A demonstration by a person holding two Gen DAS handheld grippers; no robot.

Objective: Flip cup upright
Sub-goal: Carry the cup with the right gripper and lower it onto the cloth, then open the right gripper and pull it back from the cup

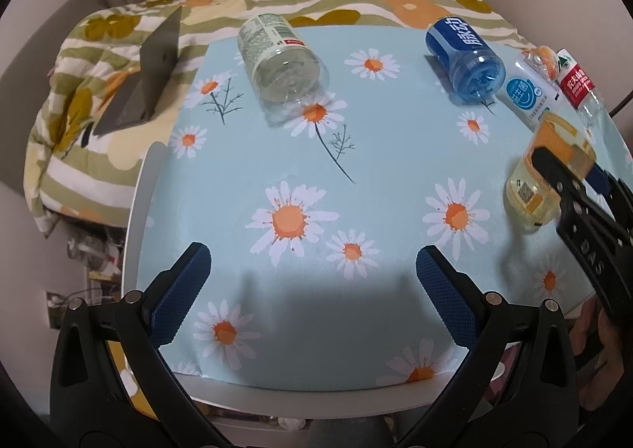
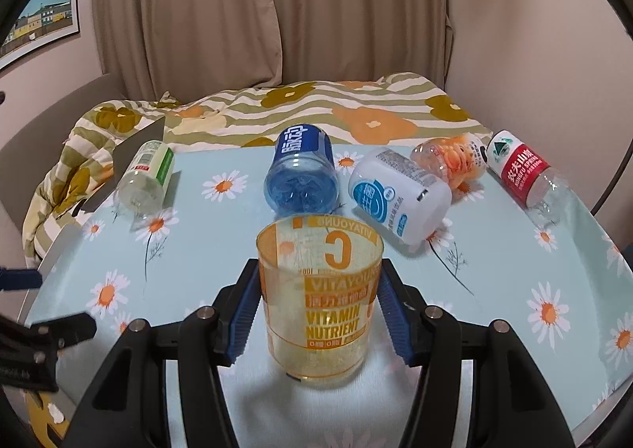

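Observation:
A yellow see-through cup [image 2: 320, 301] with orange "VITAMIN NUTRIENT" print stands upright on the daisy tablecloth [image 2: 198, 250], mouth up. My right gripper [image 2: 316, 301] is shut on it, blue pads [image 2: 241, 313] pressed against both sides. In the left wrist view the same cup [image 1: 546, 179] shows at the right edge with the right gripper [image 1: 569, 179] around it. My left gripper [image 1: 312, 270] is open and empty above the table's near edge.
Several cut bottle cups lie on their sides at the back: a clear green-labelled one [image 2: 144, 179], a blue one [image 2: 302, 175], a white one [image 2: 399, 195], an orange one [image 2: 451, 161] and a red-labelled one [image 2: 526, 175]. A flowered quilt [image 2: 316, 108] lies behind.

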